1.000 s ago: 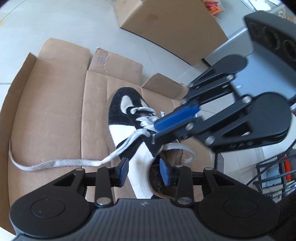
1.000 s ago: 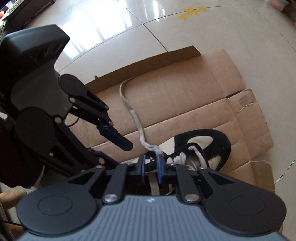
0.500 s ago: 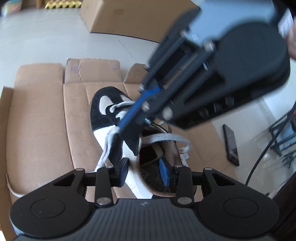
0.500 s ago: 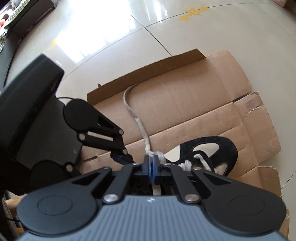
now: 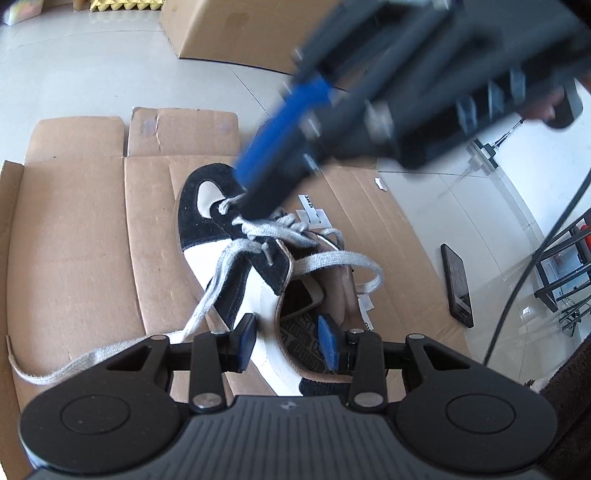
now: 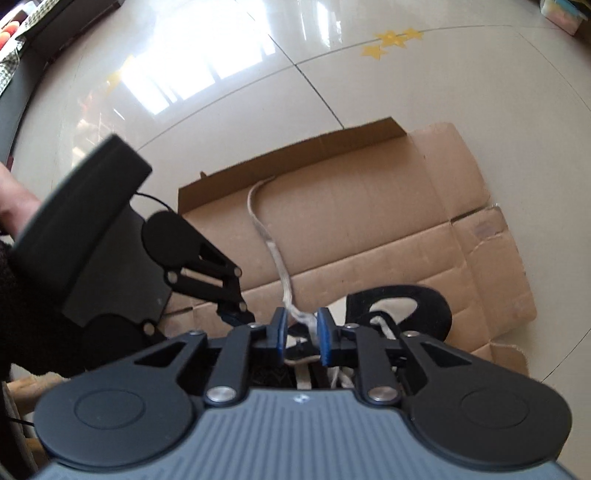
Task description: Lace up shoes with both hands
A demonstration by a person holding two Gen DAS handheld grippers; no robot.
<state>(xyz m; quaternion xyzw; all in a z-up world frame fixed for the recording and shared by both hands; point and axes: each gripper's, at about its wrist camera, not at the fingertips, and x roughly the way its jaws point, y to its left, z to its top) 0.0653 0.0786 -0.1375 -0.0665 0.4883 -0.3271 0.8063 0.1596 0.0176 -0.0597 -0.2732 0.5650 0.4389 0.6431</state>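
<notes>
Black-and-white shoe (image 5: pixel 236 280) lies on flattened cardboard (image 5: pixel 74 240) on the tiled floor (image 5: pixel 92 66), straight ahead of the left hand-held gripper (image 5: pixel 287 341), toe pointing away from it

Left hand-held gripper: jaws partly spread, straddling the heel collar of the shoe. 1 blue pad (image 5: pixel 246 338) sits outside the white side wall, the other over the opening. Cannot tell whether either pad presses the collar; nothing looks pinched

Grey lace (image 5: pixel 218 280) crosses the eyelets loosely. 1 end runs off the shoe to the left of the left hand-held gripper and trails across the cardboard. Another loop lies over the tongue area to the right

Right hand-held gripper (image 6: pixel 301 334): comes in from above the far end of the lacing, blurred in the left wrist view. Its jaws are opening, a narrow gap between the pads, with a lace strand running up between them. Pads look clear of the strand, not pinching

From the right wrist view the lace continues beyond the right hand-held gripper across the cardboard; the shoe toe shows just right of its fingers

Phone (image 5: pixel 458 291) lies on the cardboard edge, well right of the left hand-held gripper. Closed cardboard box (image 5: pixel 229 33) stands far ahead on the floor
</notes>
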